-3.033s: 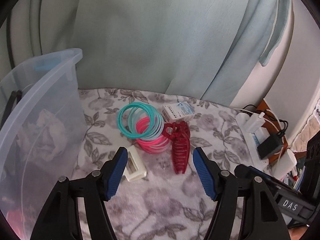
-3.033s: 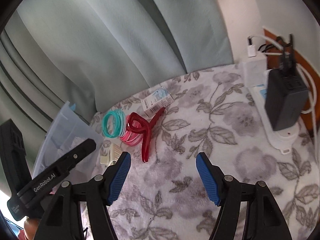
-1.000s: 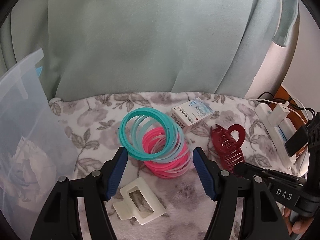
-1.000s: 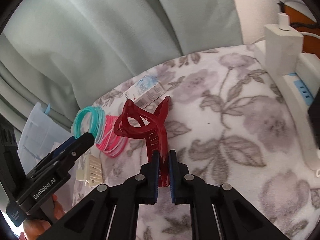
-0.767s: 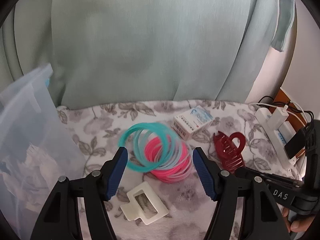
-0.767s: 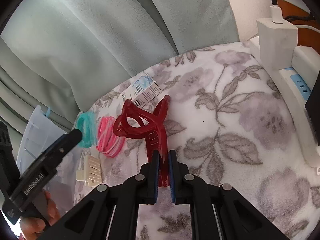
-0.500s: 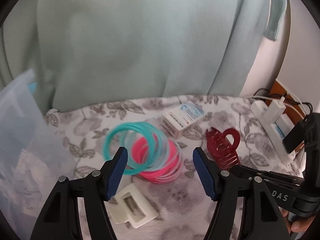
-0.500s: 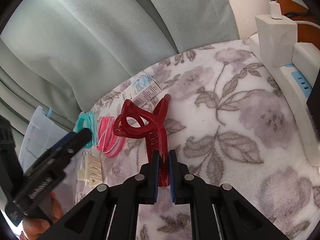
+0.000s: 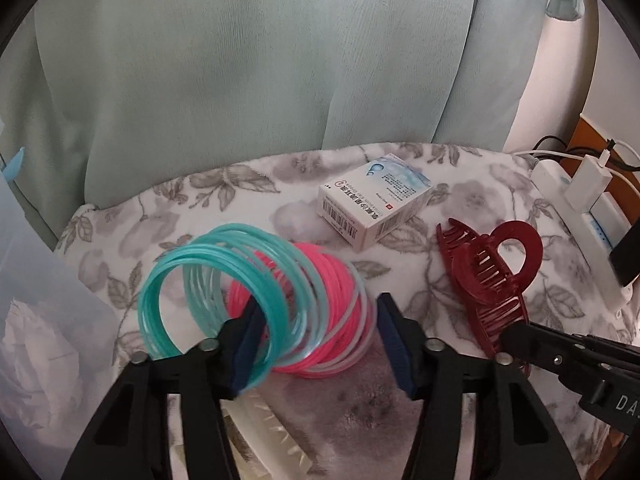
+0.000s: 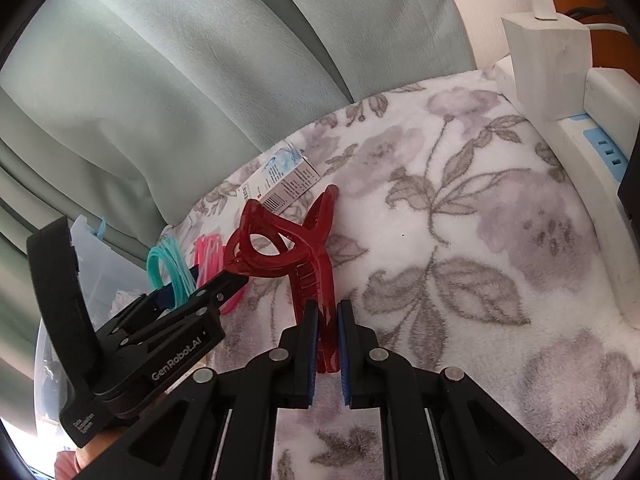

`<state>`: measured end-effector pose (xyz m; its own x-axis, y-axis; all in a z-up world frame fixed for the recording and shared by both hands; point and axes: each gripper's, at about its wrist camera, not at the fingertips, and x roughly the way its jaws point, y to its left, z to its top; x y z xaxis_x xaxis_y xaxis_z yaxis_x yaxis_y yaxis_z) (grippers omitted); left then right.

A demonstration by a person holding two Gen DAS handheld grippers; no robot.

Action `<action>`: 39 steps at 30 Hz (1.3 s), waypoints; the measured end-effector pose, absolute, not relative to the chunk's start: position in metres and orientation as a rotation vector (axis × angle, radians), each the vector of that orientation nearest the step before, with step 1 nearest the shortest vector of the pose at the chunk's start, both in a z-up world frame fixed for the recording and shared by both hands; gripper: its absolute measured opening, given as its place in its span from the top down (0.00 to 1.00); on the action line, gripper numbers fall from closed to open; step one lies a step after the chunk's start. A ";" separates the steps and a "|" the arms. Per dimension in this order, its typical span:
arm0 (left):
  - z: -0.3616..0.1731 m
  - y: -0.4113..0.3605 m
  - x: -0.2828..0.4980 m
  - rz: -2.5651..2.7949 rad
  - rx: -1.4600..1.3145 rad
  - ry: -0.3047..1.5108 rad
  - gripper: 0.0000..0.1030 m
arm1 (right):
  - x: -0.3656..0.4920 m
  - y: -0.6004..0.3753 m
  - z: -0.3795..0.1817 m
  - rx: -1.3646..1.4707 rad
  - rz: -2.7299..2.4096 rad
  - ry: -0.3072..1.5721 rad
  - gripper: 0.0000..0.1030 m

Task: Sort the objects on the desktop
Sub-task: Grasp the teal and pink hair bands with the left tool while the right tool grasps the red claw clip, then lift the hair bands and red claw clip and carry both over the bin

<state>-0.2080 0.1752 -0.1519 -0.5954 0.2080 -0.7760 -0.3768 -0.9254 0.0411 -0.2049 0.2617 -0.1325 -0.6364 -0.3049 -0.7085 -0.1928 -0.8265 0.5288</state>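
A coil of teal and pink rings (image 9: 280, 292) lies on the flowered cloth (image 9: 400, 168). My left gripper (image 9: 318, 344) is open and low over it. One finger pokes in among the teal rings and the other stands just right of the pink ones. To the right, the dark red hair claw (image 10: 304, 248) is clamped at its toothed end by my right gripper (image 10: 327, 344), which is shut on it. In the right wrist view the left gripper (image 10: 204, 286) reaches into the rings (image 10: 168, 268). A small white medicine box (image 9: 376, 208) lies behind both.
A clear plastic bin (image 9: 40, 320) stands at the left edge. A cream hair clip (image 9: 272, 432) lies under the left gripper. A white power strip with chargers (image 10: 580, 140) runs along the right side. A pale green curtain (image 9: 280, 60) hangs behind the table.
My left gripper has moved forward and down onto the rings, its fingers now astride the pink ones. My right gripper, open three seconds ago, stays shut on the red claw.
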 end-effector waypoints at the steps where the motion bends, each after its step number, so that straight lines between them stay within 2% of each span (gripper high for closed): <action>1: -0.151 0.175 -0.208 2.525 -1.188 0.283 0.61 | -0.197 0.283 -0.136 1.304 -2.637 -0.909 0.90; 7: -0.144 0.173 -0.202 2.499 -1.174 0.246 0.85 | -0.189 0.314 -0.146 1.304 -2.614 -0.902 0.90; 13: -0.132 0.166 -0.192 2.489 -1.168 0.193 0.88 | -0.188 0.308 -0.141 1.286 -2.592 -0.913 0.91; 39: -0.070 0.153 -0.109 2.470 -1.071 0.088 0.89 | -0.071 0.316 -0.073 1.125 -2.606 -0.970 0.90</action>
